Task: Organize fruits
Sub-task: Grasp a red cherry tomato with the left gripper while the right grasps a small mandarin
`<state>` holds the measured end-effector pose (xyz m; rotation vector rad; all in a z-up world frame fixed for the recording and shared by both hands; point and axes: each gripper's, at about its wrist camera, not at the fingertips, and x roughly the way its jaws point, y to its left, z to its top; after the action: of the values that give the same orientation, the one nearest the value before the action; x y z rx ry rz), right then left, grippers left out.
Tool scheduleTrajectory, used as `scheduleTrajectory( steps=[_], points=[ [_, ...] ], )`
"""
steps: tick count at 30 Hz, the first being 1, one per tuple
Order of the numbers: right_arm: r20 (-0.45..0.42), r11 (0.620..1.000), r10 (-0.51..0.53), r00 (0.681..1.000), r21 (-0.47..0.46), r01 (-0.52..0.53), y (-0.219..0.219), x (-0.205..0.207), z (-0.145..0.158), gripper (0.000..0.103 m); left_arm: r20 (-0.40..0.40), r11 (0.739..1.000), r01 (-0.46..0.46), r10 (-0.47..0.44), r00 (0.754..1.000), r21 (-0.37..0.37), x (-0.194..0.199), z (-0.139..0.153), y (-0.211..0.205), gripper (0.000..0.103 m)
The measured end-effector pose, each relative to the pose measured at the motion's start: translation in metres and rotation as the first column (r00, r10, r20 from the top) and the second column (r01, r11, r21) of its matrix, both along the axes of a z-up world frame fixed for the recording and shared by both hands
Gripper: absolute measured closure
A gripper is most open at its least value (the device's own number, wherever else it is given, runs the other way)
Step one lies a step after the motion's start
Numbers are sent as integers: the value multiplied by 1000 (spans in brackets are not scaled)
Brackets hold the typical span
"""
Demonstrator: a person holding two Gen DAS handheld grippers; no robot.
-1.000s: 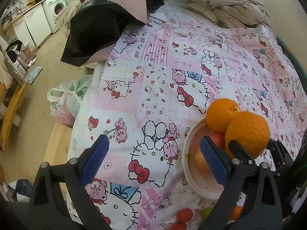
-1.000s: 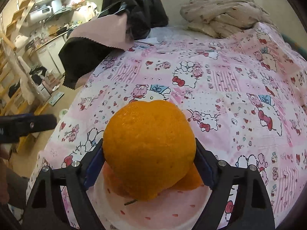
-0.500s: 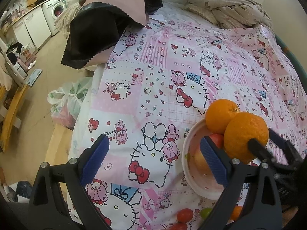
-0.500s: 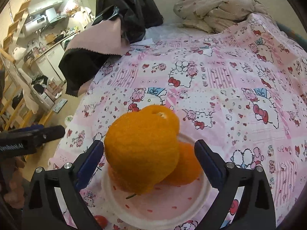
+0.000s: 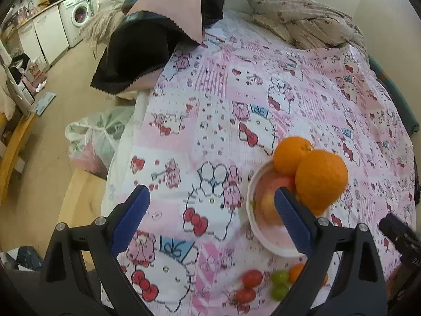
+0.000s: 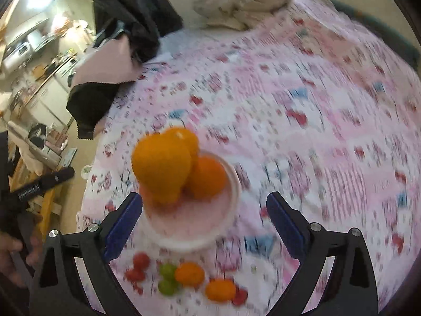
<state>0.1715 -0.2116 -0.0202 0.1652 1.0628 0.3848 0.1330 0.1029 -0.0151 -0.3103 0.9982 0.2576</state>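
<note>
Around me: a bed with a pink cartoon-cat sheet [image 5: 210, 100] carries everything; a black and pink cloth [image 5: 147, 44] hangs over its far left corner, and a crumpled beige blanket [image 5: 302, 23] lies at the far end.
Floor side: a plastic bag [image 5: 92, 137] sits on the floor beside the bed, and a washing machine [image 5: 79, 15] stands further off in the kitchen area.
In the way: nothing lies between my pads in either view except bare sheet and part of the bowl.
Bowl: a white bowl [image 5: 252, 226] rests on the sheet, piled with a big orange [image 5: 321, 179], a second orange [image 5: 289, 155] behind it and a reddish fruit [image 5: 271, 197] below them.
Loose fruit: small red, green and orange fruits [image 6: 189, 273] lie on the sheet just on my side of the bowl.
Left tongs [image 5: 210, 221]: spread wide and empty; the bowl sits at my right pad, which overlaps its near rim.
Right tongs [image 6: 202, 226]: spread wide and empty; this view is motion-blurred, the bowl sits ahead and to the left, and the loose fruits lie between my arms.
</note>
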Motion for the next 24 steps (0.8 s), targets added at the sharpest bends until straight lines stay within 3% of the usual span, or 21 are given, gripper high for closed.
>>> scheduleTrajectory(
  steps=[4,9,11,16,20,24],
  points=[
    [-103,996,-62,993,53,68,-23,-23,-17,5,-102,997,13,-21,995,-74,-9,-22,-1,9],
    [-232,991,-75,970,91,98,-34,-45,-46,7,-203,994,54,-73,977,-96,-22,-49,-20,9],
    [-256,992,-76,964,76,98,-31,-50,-55,15,-233,989,87,-113,966,-122,-25,-60,-31,9],
    [-321,997,-52,946,36,67,-23,-50,-78,21,-299,975,165,-203,932,-148,-28,-85,-64,10],
    [-373,999,-34,927,24,47,-20,-51,-96,31,-321,969,211,-242,916,-130,-24,-97,-81,26],
    [-407,1000,-25,913,-15,20,-13,-51,-111,31,-355,963,222,-264,897,-156,-20,-113,-88,32]
  ],
)
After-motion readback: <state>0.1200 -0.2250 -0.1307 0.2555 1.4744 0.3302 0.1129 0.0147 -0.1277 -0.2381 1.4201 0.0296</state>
